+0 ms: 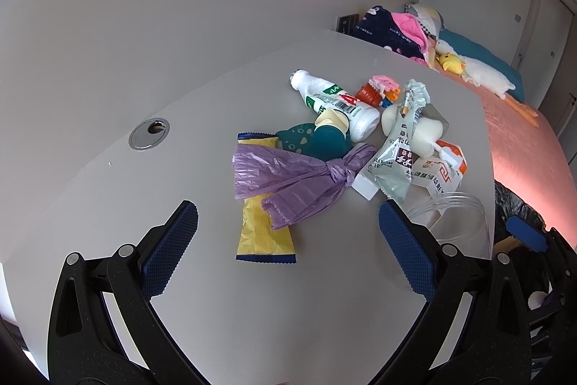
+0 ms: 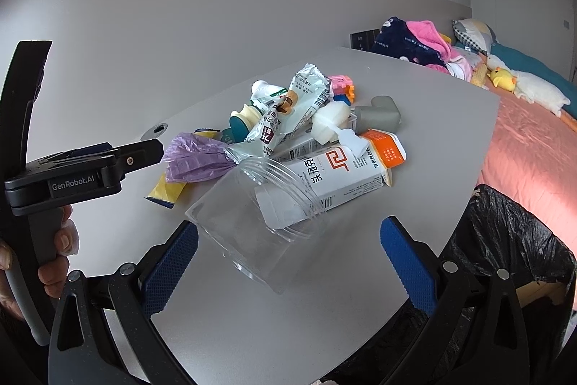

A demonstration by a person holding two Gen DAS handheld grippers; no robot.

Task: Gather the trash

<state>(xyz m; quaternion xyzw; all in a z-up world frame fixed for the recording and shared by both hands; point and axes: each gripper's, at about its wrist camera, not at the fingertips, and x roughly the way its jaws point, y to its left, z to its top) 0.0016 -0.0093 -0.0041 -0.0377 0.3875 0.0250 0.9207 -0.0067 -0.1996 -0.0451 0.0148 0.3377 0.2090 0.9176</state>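
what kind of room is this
Most likely a bedroom at home. A bed with a pink cover runs along the right, with a plush duck and piled clothes on it. A white desk stands against it, strewn with trash, and a bin lined with a black bag sits beside it.

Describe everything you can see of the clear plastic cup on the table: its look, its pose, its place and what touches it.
The clear plastic cup is transparent, thin-walled and ridged near the rim. It looks empty and lies on its side on the grey table, near the front edge, mouth towards the trash pile. Its rim overlaps the white medicine box, seen through the wall. The right gripper hovers with its jaws open on either side of it, not touching.
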